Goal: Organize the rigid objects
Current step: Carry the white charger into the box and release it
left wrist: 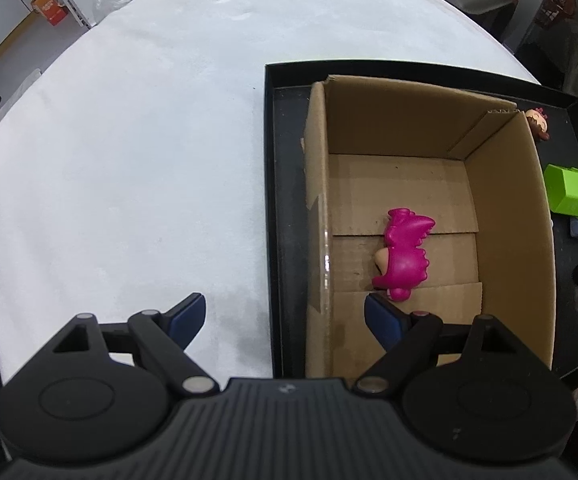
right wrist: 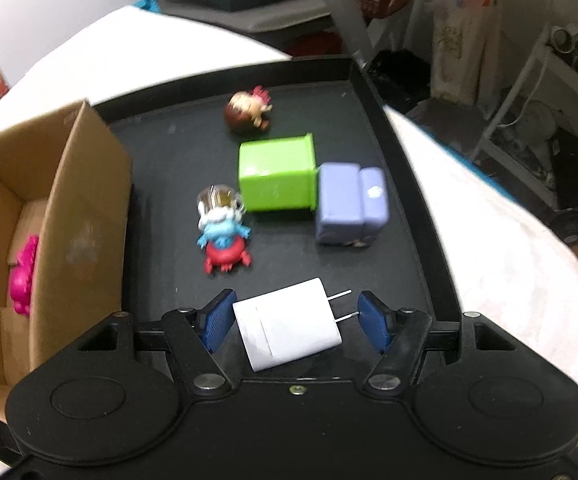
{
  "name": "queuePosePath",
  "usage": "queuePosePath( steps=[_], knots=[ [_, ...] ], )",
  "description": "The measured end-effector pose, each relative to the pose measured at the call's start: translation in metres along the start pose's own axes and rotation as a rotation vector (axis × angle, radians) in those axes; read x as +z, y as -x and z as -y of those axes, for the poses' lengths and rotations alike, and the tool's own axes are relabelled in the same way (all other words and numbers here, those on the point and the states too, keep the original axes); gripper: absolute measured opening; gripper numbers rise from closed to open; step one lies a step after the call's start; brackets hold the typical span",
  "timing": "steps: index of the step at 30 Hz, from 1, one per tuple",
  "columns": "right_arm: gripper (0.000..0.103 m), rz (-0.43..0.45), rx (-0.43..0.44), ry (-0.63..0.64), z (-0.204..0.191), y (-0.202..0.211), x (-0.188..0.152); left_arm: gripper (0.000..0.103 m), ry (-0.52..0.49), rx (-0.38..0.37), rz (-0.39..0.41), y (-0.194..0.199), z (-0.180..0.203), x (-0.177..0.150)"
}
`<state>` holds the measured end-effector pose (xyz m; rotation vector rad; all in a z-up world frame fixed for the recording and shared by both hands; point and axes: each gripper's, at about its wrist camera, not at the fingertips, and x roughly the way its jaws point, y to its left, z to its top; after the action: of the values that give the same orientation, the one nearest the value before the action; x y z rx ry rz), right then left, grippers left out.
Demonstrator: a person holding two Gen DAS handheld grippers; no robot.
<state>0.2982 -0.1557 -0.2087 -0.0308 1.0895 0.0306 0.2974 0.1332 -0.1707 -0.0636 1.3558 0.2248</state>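
A cardboard box (left wrist: 505,216) stands in a black tray (left wrist: 285,216); a magenta toy figure (left wrist: 405,254) lies on its floor. My left gripper (left wrist: 285,320) is open and empty, straddling the box's left wall near its front. In the right wrist view, my right gripper (right wrist: 295,318) is open around a white plug adapter (right wrist: 285,328) lying on the tray (right wrist: 169,148); the pads do not touch it. Ahead lie a blue-and-red figure (right wrist: 223,236), a green cube (right wrist: 277,174), a lilac block (right wrist: 349,204) and a brown-haired doll head (right wrist: 249,112).
The tray sits on a white cloth-covered table (left wrist: 129,160). The box (right wrist: 57,216) stands at the tray's left side in the right wrist view. Shelves and clutter stand beyond the table's far and right edges.
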Motion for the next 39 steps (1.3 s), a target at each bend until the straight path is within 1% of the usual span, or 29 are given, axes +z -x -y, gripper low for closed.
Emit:
queuePosePath(
  steps=[4,9,13,14,16,19,21,23,25,27,28,30,32,36,39],
  knots=[
    [0.065,0.029,0.009,0.0,-0.002,0.015,0.008,0.085,0.004,-0.008,0.016,0.003,0.0,-0.002],
    [0.065,0.055,0.04,-0.007,-0.007,0.036,0.02,0.085,-0.017,-0.015,0.043,0.007,0.0,-0.002],
    [0.065,0.074,0.065,-0.018,-0.012,0.05,0.028,0.084,-0.005,-0.025,0.049,0.007,-0.003,-0.003],
    [0.065,0.079,0.07,-0.02,-0.014,0.053,0.03,0.082,0.0,-0.026,0.047,0.005,-0.004,-0.004],
    [0.065,0.092,0.074,-0.018,-0.018,0.058,0.034,0.081,0.022,-0.036,0.051,0.003,-0.006,-0.005],
    [0.065,0.107,0.083,-0.009,-0.025,0.066,0.038,0.069,0.036,-0.035,0.058,0.0,-0.008,-0.007],
    [0.065,0.112,0.09,-0.005,-0.03,0.069,0.04,0.056,0.053,-0.042,0.049,-0.004,-0.011,-0.008],
    [0.065,0.119,0.095,0.004,-0.036,0.072,0.042,0.05,0.063,-0.056,0.047,-0.007,-0.013,-0.009],
    [0.065,0.122,0.105,0.01,-0.042,0.075,0.043,0.048,0.062,-0.069,0.052,-0.008,-0.013,-0.01],
    [0.065,0.123,0.116,0.013,-0.048,0.076,0.045,0.04,0.062,-0.075,0.054,-0.009,-0.011,-0.011],
    [0.065,0.125,0.118,0.017,-0.051,0.077,0.046,0.038,0.062,-0.083,0.054,-0.009,-0.011,-0.011],
    [0.065,0.13,0.121,0.028,-0.058,0.08,0.047,0.027,0.067,-0.107,0.045,-0.011,-0.01,-0.012],
    [0.065,0.134,0.13,0.037,-0.065,0.081,0.049,0.021,0.074,-0.127,0.034,-0.014,-0.008,-0.012],
    [0.065,0.145,0.141,0.06,-0.077,0.084,0.051,0.013,0.09,-0.147,0.009,-0.016,-0.006,-0.012],
    [0.065,0.15,0.165,0.084,-0.087,0.084,0.051,0.012,0.103,-0.159,0.0,-0.018,-0.007,-0.013]
  ],
)
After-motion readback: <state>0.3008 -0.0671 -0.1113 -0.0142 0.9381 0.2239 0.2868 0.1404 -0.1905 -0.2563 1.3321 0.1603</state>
